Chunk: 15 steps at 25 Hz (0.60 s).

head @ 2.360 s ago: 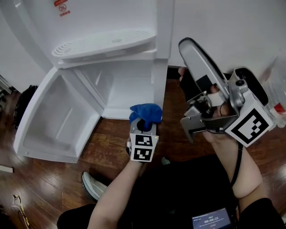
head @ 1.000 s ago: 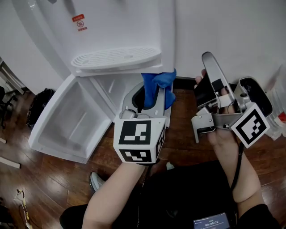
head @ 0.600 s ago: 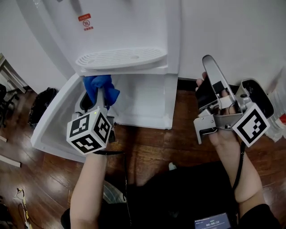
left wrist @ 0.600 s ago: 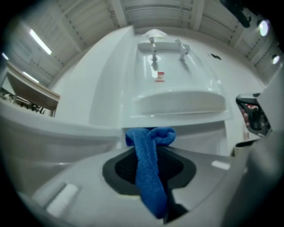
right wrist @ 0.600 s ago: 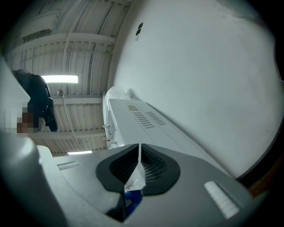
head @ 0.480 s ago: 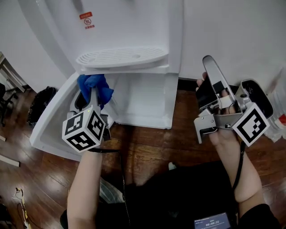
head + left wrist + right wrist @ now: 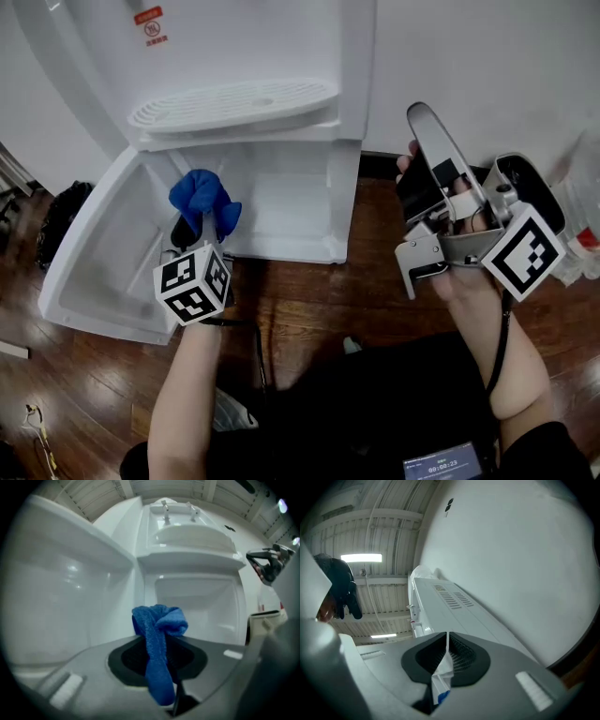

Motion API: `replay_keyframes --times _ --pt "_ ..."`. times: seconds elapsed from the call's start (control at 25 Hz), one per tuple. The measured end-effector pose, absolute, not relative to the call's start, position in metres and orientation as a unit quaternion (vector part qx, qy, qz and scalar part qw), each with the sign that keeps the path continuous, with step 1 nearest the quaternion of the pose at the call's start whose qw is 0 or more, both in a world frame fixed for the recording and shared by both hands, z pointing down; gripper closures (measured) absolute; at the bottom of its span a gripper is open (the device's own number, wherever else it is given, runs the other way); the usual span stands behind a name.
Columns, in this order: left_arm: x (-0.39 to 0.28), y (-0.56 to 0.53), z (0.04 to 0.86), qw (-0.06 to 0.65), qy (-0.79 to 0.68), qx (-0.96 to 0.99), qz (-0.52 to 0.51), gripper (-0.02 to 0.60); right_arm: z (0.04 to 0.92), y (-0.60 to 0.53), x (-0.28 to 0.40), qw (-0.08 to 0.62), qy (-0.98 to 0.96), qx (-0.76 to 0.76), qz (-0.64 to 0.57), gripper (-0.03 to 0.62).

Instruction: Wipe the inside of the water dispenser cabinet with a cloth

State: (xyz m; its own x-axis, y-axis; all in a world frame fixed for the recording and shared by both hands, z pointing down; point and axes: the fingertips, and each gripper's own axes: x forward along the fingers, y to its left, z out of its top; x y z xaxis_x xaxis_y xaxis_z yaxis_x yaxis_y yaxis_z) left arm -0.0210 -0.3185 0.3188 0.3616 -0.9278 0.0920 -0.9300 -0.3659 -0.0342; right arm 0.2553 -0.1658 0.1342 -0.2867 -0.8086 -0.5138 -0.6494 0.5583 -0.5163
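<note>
My left hand-held gripper (image 7: 161, 677) is clamped tight on the blue cloth (image 7: 158, 634). A narrow strand runs down between the jaws and a fat wad sticks out past the tips. My right hand-held gripper (image 7: 424, 131) is off to the right of the water dispenser cabinet (image 7: 281, 202), tilted up. Its jaws are pressed together on a thin white slip (image 7: 443, 667) with a blue corner, and I judge it should keep out of the way there.

The cloth hangs just in front of the cabinet's opening, toward its left side by the swung-open door (image 7: 103, 244). As far as I can tell it isn't touching any inner wall yet. So the step is getting in and starting to wipe.

To do it well, I want to go in level with the wad leading, under the drip tray (image 7: 230, 98) that juts out above the cabinet, without clipping the door edge. Then I press the wad onto the back wall so the fabric rubs, not the metal tips. Only a thin strand is pinched, so hard dragging could pull it loose. Steady side-to-side strokes look best, then the floor of the cabinet and its corners.
</note>
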Motion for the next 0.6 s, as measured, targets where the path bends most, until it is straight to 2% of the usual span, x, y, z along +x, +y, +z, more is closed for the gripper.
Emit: replay_keyframes --times 0.16,0.36,0.6 --pt "-0.02 -0.307 0.341 0.017 -0.547 0.834 0.07 0.482 0.138 -0.168 0.249 0.369 0.802 -0.458 -0.104 0.572" --pt "-0.003 -0.287 0.286 -0.041 -0.48 0.875 0.06 0.48 0.134 -0.165 0.244 0.353 0.809 -0.462 -0.078 0.577" --pt "-0.026 -0.267 0.254 -0.002 -0.483 0.876 -0.011 0.48 0.133 -0.157 0.223 0.326 0.829 -0.452 -0.044 0.582"
